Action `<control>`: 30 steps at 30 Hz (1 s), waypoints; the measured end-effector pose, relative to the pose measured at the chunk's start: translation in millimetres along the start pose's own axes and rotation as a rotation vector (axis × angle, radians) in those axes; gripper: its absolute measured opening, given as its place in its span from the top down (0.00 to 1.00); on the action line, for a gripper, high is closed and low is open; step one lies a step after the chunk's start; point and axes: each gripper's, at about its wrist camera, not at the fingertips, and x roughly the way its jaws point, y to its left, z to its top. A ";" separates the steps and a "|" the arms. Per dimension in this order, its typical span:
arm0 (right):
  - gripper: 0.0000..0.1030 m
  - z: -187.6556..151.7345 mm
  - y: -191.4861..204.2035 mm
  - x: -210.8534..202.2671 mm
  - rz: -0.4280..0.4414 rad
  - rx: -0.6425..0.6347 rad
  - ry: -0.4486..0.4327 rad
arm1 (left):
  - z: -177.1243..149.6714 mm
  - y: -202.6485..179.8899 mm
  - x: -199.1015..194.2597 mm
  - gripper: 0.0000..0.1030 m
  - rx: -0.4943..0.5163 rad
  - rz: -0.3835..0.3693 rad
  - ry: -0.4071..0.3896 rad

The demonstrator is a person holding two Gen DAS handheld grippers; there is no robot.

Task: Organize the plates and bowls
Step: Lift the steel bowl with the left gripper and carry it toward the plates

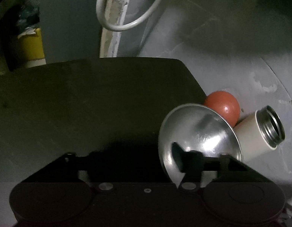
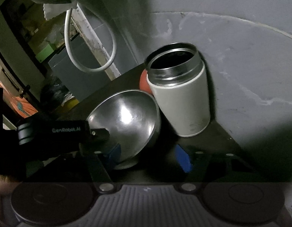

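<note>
The steel bowl [image 2: 127,121] stands tilted on the dark table [image 1: 89,98], leaning near the white flask [image 2: 181,98] and a red ball [image 1: 223,106]. Our left gripper [image 1: 195,160] pinches its rim; our right gripper [image 2: 149,157] is spread. If the rim slips, we risk the bowl knocking over the flask.

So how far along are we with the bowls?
Nothing looks sorted yet. The shiny steel bowl sits tilted on the dark table, against the open white steel-lined canister and beside a red ball. The left hand-held gripper is at its rim; whether it grips is unclear. The right hand-held gripper is open. Placing remains.
</note>
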 end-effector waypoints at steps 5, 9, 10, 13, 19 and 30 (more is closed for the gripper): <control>0.48 2.7 2.9 1.5 0.008 -0.003 0.006 | -2.1 1.5 -3.1 0.72 -0.012 -0.033 0.008; 0.62 1.2 5.5 -3.6 0.021 -0.019 0.010 | -6.1 -3.3 -7.7 0.87 0.010 -0.052 -0.003; 0.64 -0.3 5.8 -5.0 0.018 -0.025 0.013 | -8.6 -5.1 -10.4 0.87 0.027 -0.048 -0.012; 0.68 -6.6 7.2 -10.1 0.016 -0.029 0.025 | -19.1 -5.9 -20.2 0.88 0.051 -0.046 -0.025; 0.69 -25.3 19.7 -39.9 0.038 -0.086 0.008 | -45.7 -0.1 -54.6 0.88 0.027 -0.061 -0.063; 0.69 -60.5 28.4 -139.9 0.133 -0.188 -0.021 | -103.3 -14.3 -160.9 0.88 0.031 -0.089 -0.147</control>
